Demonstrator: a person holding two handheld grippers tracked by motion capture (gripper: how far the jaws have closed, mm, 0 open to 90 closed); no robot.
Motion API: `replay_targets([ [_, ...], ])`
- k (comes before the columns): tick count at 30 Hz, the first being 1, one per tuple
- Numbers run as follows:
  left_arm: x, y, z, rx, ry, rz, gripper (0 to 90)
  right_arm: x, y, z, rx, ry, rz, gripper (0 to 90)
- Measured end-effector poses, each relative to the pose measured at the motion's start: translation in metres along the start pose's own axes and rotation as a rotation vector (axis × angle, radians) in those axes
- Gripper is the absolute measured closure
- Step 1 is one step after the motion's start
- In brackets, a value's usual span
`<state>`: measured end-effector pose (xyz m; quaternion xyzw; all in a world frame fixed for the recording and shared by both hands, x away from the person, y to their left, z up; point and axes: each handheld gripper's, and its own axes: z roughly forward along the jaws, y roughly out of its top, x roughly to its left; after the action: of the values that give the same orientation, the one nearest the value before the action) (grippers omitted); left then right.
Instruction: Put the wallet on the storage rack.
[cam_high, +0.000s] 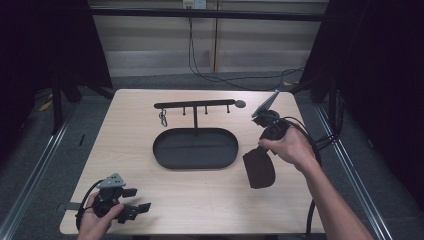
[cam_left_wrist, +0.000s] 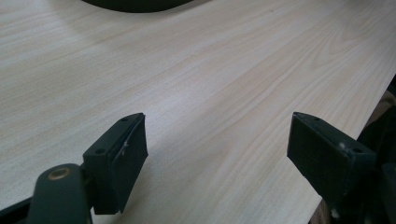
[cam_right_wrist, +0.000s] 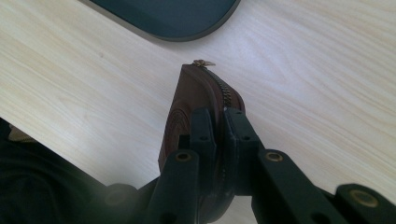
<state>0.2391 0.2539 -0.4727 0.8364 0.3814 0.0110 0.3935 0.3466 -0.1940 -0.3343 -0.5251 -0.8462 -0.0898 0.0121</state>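
A dark brown zipped pouch (cam_high: 259, 169) hangs right of the black oval tray (cam_high: 195, 148), just above the table. My right gripper (cam_high: 260, 148) is shut on the pouch's upper edge. In the right gripper view the jaws pinch the pouch (cam_right_wrist: 187, 100) along its zipper, and my right gripper (cam_right_wrist: 217, 122) points down at the wood. My left gripper (cam_high: 138, 198) rests near the table's front left corner, held by a hand. Its jaws stand wide apart with only bare wood between them, seen in the left gripper view (cam_left_wrist: 217, 149).
A black hook rack (cam_high: 194, 105) rises behind the tray, with a small metal keyring (cam_high: 163, 118) hanging from its left hook. The tray's dark rim (cam_right_wrist: 177, 23) lies close beyond the pouch. Cables trail off the table's right side and across the floor behind.
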Motion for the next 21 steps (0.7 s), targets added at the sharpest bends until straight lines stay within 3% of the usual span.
replay_targets([
  [9,0.001,0.0,0.0,0.005,-0.005,0.001,20.0,-0.004,0.014,-0.008,-0.014,-0.016,0.013,82.8],
  [21,0.0,0.0,0.0,0.001,-0.008,-0.006,20.0,0.002,0.037,-0.014,-0.042,-0.012,0.023,82.8],
])
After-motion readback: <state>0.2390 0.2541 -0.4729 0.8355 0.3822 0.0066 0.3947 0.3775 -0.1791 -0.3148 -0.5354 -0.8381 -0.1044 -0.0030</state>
